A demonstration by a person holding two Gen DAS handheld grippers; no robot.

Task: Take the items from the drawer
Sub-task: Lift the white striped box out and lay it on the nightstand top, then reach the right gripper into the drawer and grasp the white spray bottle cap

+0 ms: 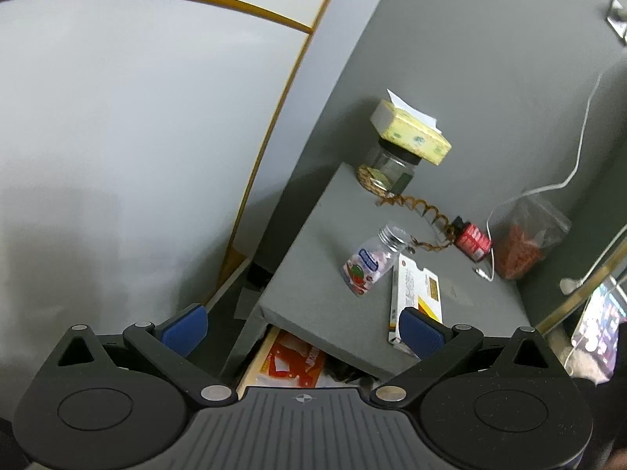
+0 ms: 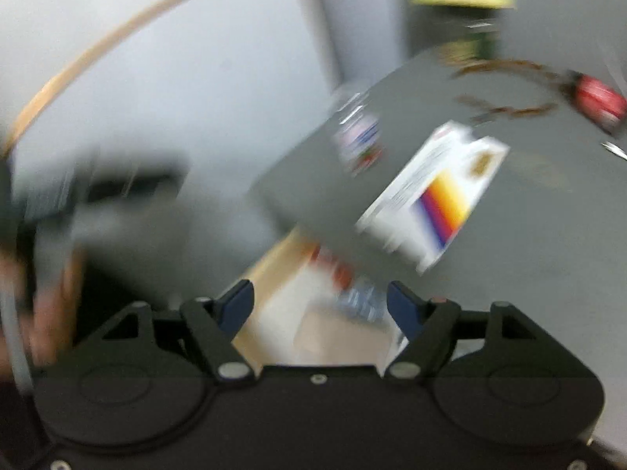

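The drawer (image 1: 260, 356) stands partly open under the grey cabinet top (image 1: 313, 274). A red-orange packet (image 1: 294, 360) lies inside it. My left gripper (image 1: 302, 331) hangs open above the drawer's front corner, with nothing between its blue pads. The right wrist view is blurred. It shows my right gripper (image 2: 320, 305) open over the drawer (image 2: 270, 270), nothing pressed between its pads. Below it lie a red packet (image 2: 337, 270) and a bluish item (image 2: 362, 299). A white box (image 1: 415, 293) (image 2: 435, 192) and a small strawberry-label bottle (image 1: 368, 262) (image 2: 358, 137) lie on the top.
Farther back on the top are a small red bottle (image 1: 472, 241), a coiled brown cord (image 1: 427, 211), a glass jar (image 1: 392, 168) with a yellow tissue pack (image 1: 411, 133) on it, a plastic bag of orange pieces (image 1: 521, 250) and a white cable (image 1: 580, 156). A white wall panel (image 1: 117, 156) rises at the left.
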